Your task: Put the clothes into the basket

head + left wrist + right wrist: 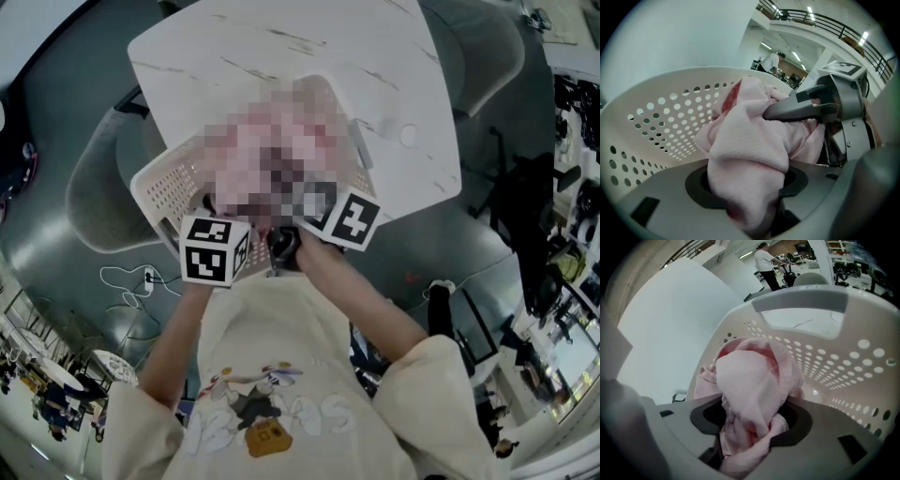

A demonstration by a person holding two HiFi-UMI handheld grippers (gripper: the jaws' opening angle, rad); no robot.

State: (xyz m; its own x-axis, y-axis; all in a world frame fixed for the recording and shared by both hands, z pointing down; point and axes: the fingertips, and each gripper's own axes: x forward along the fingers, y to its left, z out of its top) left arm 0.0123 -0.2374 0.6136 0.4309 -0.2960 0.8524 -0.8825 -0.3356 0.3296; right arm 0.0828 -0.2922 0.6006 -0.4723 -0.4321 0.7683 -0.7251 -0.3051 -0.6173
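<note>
Scene: a person stands at a white marble-patterned bench (281, 56) and holds one gripper in each hand.
Container: a white perforated plastic basket (164, 192) sits on the near part of the bench, its rim towards the person.
Basket detail: rows of round holes run along the side walls; a slot handle is cut in the end wall facing the right gripper view.
Task item: a pink knit garment (745, 140) is bunched into one soft lump, with a darker red patch near its top.
Task item location: inside the basket walls, carried between both grippers. The pictures do not show whether it touches the basket floor.
Left gripper (747, 197): clenched on the garment; a thick fold of fabric is pinched between its jaws and bulges up over them.
Right gripper (750, 432): clenched on the same garment; twisted folds are trapped between its jaws.
Gripper spacing: the two grippers sit close together over the near end of the basket, both angled down into it.
Surroundings: a grey chair (94, 187) stands beside the bench, on a grey floor.
</note>
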